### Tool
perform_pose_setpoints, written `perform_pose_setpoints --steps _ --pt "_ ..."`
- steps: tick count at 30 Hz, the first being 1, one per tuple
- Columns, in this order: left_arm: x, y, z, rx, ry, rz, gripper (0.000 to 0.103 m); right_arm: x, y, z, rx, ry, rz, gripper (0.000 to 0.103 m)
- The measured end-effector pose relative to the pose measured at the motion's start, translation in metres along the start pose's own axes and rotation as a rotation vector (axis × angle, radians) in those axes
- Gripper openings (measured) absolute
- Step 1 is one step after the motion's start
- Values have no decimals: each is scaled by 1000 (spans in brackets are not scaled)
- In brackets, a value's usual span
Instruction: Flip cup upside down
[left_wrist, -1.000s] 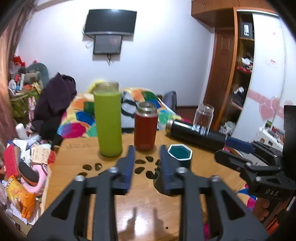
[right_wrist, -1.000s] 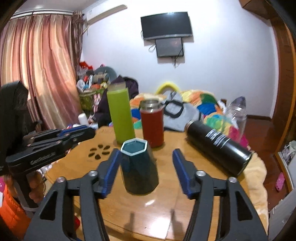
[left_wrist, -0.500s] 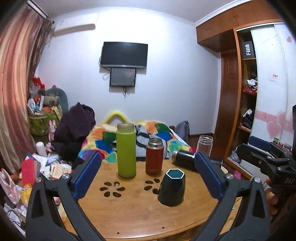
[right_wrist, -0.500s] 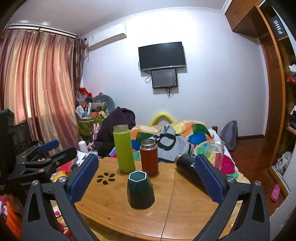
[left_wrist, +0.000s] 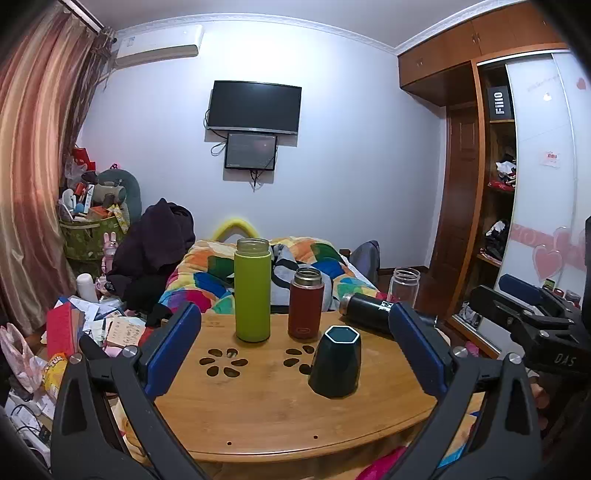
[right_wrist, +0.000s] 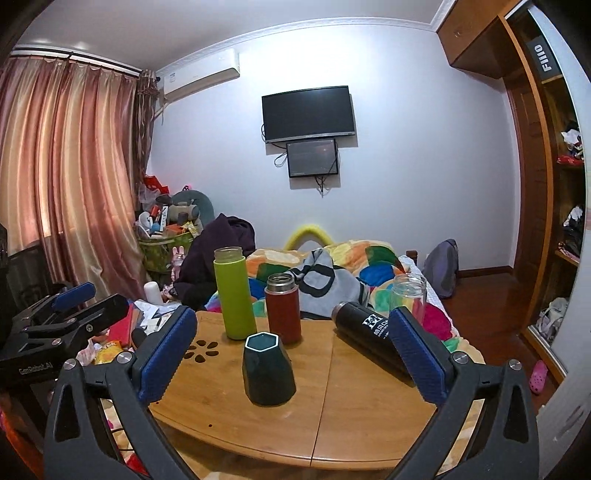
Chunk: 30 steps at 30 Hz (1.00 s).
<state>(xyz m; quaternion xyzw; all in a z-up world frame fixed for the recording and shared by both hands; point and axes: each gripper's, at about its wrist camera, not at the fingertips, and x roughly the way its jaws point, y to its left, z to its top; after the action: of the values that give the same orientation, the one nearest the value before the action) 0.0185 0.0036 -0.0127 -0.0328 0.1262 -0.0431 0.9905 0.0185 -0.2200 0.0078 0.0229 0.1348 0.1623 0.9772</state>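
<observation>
A dark green hexagonal cup (left_wrist: 335, 363) stands on the wooden table (left_wrist: 258, 406) with its narrow hexagonal end up; it also shows in the right wrist view (right_wrist: 267, 369). My left gripper (left_wrist: 295, 347) is wide open and empty, held back from the table's near edge. My right gripper (right_wrist: 291, 354) is wide open and empty, also back from the table. Each gripper shows at the edge of the other's view, the right one (left_wrist: 532, 317) and the left one (right_wrist: 62, 314).
A tall green bottle (left_wrist: 252, 290) and a red flask (left_wrist: 305, 303) stand behind the cup. A black flask (right_wrist: 369, 332) lies on its side at the right. A clear glass jar (right_wrist: 408, 295) stands beyond it. A bed and clutter lie behind the table.
Both grippers have opened wide and pulled back from the table. The cup, earlier between the right gripper's fingers, now stands free on the table.
</observation>
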Motion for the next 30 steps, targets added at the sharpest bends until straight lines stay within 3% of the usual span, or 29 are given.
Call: perform_pose_setpoints --steps 30 --pt "-10 -3 1 36 -44 60 103 -3 -2 2 4 -1 0 103"
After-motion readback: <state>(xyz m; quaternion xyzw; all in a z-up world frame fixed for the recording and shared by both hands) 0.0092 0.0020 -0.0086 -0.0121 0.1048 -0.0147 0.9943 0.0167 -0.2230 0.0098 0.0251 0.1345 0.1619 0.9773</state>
